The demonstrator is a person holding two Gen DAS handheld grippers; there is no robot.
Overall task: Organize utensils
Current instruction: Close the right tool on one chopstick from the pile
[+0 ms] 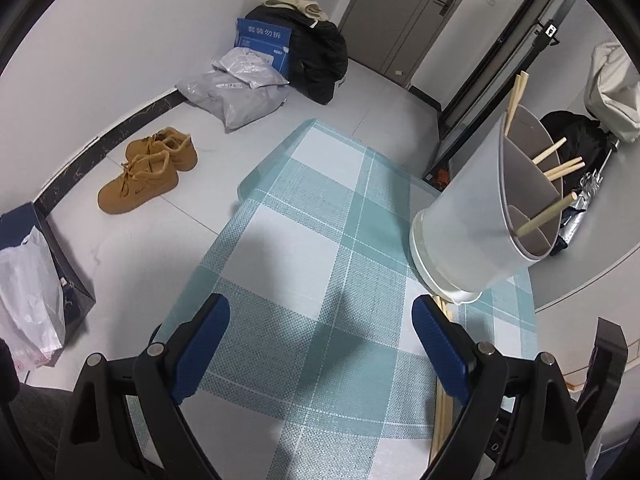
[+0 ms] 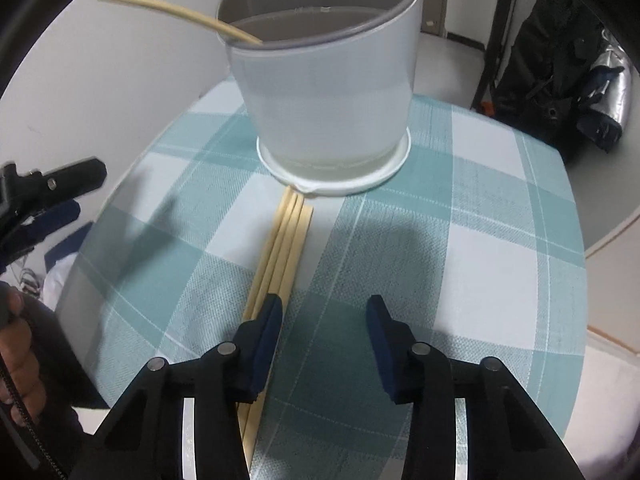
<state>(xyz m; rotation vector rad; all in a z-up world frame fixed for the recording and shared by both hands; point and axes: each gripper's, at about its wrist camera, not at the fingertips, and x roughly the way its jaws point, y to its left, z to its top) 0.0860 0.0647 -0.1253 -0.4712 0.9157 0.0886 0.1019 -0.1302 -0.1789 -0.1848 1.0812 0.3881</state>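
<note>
A white divided utensil holder stands on the teal checked tablecloth, with several wooden chopsticks poking out of it. Several more chopsticks lie side by side on the cloth, reaching from the holder's base toward me. My right gripper hovers low over them, jaws partly apart; its left finger sits over the chopsticks and only cloth shows between the pads. My left gripper stands wide open over bare cloth to the left of the chopsticks.
The table's left edge drops to a tiled floor with tan shoes, plastic parcels, a black jacket and a paper bag. A black backpack sits behind the table. A hand holds the left gripper.
</note>
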